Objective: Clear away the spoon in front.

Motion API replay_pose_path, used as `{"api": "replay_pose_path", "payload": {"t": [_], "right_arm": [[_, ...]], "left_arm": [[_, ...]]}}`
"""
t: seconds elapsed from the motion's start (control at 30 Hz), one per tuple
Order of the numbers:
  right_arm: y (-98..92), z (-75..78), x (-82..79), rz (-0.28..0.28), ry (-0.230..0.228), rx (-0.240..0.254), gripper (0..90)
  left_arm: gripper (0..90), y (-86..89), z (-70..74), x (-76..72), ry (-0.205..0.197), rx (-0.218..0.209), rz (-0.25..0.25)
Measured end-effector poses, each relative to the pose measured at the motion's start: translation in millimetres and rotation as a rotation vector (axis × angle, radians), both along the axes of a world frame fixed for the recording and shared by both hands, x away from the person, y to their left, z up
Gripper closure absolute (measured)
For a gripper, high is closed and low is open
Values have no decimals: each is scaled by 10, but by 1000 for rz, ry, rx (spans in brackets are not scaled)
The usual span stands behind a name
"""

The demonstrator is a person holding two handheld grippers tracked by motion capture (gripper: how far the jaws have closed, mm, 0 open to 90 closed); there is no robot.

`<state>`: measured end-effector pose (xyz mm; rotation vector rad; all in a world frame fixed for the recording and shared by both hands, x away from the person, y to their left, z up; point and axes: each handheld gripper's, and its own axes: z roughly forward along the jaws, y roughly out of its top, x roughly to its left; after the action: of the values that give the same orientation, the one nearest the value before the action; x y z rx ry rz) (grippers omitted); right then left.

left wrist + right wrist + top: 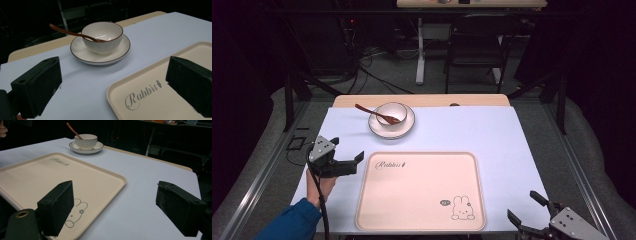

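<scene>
- The bowl [391,114] sits on a saucer [408,128] with a spoon [373,113] leaning in it — a grab at the bowl's rim could tip the spoon out or drag the bowl off the saucer, since the two are only stacked, not joined.
- Lifting by the saucer's thin edge looks risky too: the pads may slip on the glaze and the bowl could slide.
- The tray [422,200] has a raised lip; anything carried low could catch on it.
- The left gripper [347,159] has its jaws spread wide and holds nothing. It hovers just off the tray's left edge, and the bowl lies at about 1 o'clock from it, well apart.
- In the left gripper view the bowl [102,37] stands ahead, between the jaws' lines.
- The right gripper [526,209] is also wide open and empty, near the tray's right corner — the bowl is far off at 11 o'clock.
</scene>
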<state>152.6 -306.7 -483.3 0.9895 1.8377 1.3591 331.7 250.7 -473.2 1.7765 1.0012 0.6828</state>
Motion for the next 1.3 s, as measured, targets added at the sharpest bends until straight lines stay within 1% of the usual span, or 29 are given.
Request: {"api": "replay_pose_path", "payload": {"t": [0.2,0.3,0.4,0.43,0.57,0.6,0.63,0.7,0.8,0.93,1.03,1.13,1.3], "right_arm": [[-5,0,3,0,-1,-3,143],[-4,-1,0,-1,2,2,143],[-6,0,3,0,-1,-3,143],[-3,-1,0,-1,3,3,143],[-3,-1,-2,-1,1,3,143],[-4,-2,-2,-1,2,4,143],[-4,-2,-2,-1,2,4,143],[-4,-2,-2,-1,1,4,143],[-4,-1,-2,-2,2,4,143],[-6,-2,-3,-2,2,5,143],[-6,-2,-2,-2,2,5,143],[-8,-2,-1,-3,3,6,143],[-9,-2,-2,-4,3,8,143]], "left_arm": [[2,-43,-12,137,2,-4,12],[2,-44,-19,202,7,-18,27],[2,-42,-28,265,11,-24,39],[2,-40,-29,286,17,-28,40],[1,-41,-39,367,19,-47,51],[1,-40,-39,386,20,-43,53],[1,-44,-44,407,16,-50,58],[1,-45,-48,457,24,-55,61],[1,-44,-61,530,27,-66,79],[0,-47,-82,633,33,-72,104],[0,-57,-94,723,44,-80,107],[0,-83,-104,818,48,-75,112],[0,-112,-116,936,47,-81,130]]}}
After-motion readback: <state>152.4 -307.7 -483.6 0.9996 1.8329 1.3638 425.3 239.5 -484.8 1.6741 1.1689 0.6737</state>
